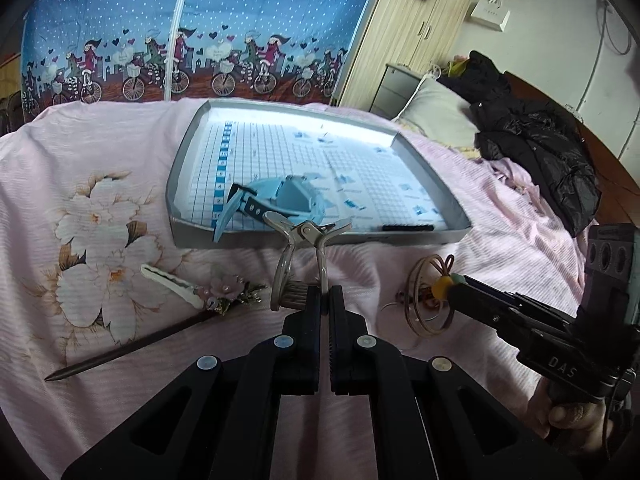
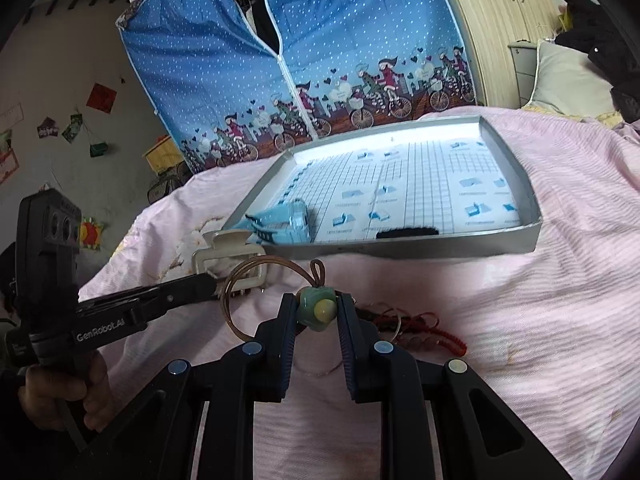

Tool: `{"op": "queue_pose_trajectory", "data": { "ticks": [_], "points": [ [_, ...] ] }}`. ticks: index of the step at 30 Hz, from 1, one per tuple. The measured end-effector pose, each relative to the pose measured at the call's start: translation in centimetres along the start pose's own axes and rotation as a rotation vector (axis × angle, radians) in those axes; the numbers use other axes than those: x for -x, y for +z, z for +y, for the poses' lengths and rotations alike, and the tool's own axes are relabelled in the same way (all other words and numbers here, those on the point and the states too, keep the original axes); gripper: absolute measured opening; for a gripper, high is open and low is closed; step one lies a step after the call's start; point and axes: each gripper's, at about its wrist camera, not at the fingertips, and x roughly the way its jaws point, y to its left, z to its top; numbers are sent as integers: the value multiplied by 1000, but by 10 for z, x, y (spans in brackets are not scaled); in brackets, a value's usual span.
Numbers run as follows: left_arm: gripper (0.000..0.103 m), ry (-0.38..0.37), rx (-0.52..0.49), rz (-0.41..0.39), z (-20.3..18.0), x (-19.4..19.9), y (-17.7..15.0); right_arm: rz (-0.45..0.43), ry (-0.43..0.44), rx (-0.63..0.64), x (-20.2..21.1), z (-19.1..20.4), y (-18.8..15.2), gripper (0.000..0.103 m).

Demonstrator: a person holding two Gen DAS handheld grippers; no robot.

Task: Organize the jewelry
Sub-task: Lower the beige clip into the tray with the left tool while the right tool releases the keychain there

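My left gripper (image 1: 325,294) is shut on a pale claw hair clip (image 1: 304,240), held upright just before the grey tray's (image 1: 400,238) front wall. A light-blue watch (image 1: 280,200) and a black hair tie (image 1: 408,227) lie inside the tray. My right gripper (image 2: 317,304) is shut on a green-and-yellow bead (image 2: 318,310) of a brown cord bracelet (image 2: 236,284), lifted slightly off the pink bedspread. In the right wrist view the left gripper (image 2: 206,280) holds the clip (image 2: 228,252) at the left, near the tray (image 2: 440,248) and the watch (image 2: 284,220).
A flowered hair stick (image 1: 224,296) and a white hair clip (image 1: 168,280) lie left of my left gripper. A red cord bracelet (image 2: 420,328) lies on the bedspread right of the bead. A black jacket (image 1: 540,152), a pillow and a blue fabric wardrobe stand beyond.
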Motion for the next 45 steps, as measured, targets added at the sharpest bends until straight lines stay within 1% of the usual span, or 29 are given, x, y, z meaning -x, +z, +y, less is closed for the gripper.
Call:
{"op": "queue_pose_trajectory", "data": {
  "ticks": [3, 6, 7, 10, 12, 15, 18, 21, 23, 25, 33, 36, 37, 38, 39, 40, 41, 42, 44, 45],
  "points": [
    [1, -22, -11, -70, -6, 12, 9, -48, -20, -24, 6, -8, 12, 19],
    [1, -36, -37, -147, -12, 15, 24, -80, -67, -36, 6, -22, 27, 19],
    [1, -43, -38, -158, -13, 12, 30, -89, -81, -52, 5, -29, 30, 19],
    [1, -76, 1, -167, -13, -7, 48, -110, -112, -115, 2, -50, 40, 19],
    [1, -100, 3, -162, -15, -22, 57, -121, -135, -138, 0, -62, 45, 19],
    [1, -107, -25, -144, -22, -43, 66, -139, -182, -153, -3, -76, 50, 19],
    [1, -96, -54, -101, -27, -62, 66, -136, -231, -162, -7, -85, 50, 20],
    [1, -78, -70, -51, -28, -78, 61, -110, -281, -164, -12, -91, 46, 20],
    [1, -60, -84, -35, -30, -85, 57, -90, -293, -172, -15, -92, 42, 20],
    [1, -61, -75, -30, -27, -88, 52, -78, -301, -171, -17, -92, 40, 20],
    [2, -18, -71, -19, -25, -87, 48, -69, -313, -139, -21, -86, 40, 20],
    [4, -12, -86, -22, -28, -86, 47, -65, -306, -138, -21, -86, 40, 25],
    [7, -5, -89, -23, -29, -86, 47, -66, -306, -137, -20, -86, 40, 29],
    [16, -2, -90, -25, -30, -86, 47, -67, -310, -134, -19, -86, 41, 33],
    [22, 2, -87, -32, -30, -85, 47, -70, -313, -131, -18, -85, 41, 35],
    [35, 4, -81, -45, -29, -82, 46, -75, -315, -130, -16, -85, 41, 38],
    [44, 10, -76, -58, -29, -80, 46, -81, -316, -131, -14, -85, 41, 42],
    [47, 10, -67, -78, -27, -75, 46, -88, -318, -131, -11, -84, 41, 44],
    [57, 9, -51, -104, -25, -67, 48, -106, -325, -122, -5, -81, 42, 54],
    [61, 10, -43, -114, -24, -62, 50, -116, -327, -115, -2, -79, 43, 57]
  ]
}}
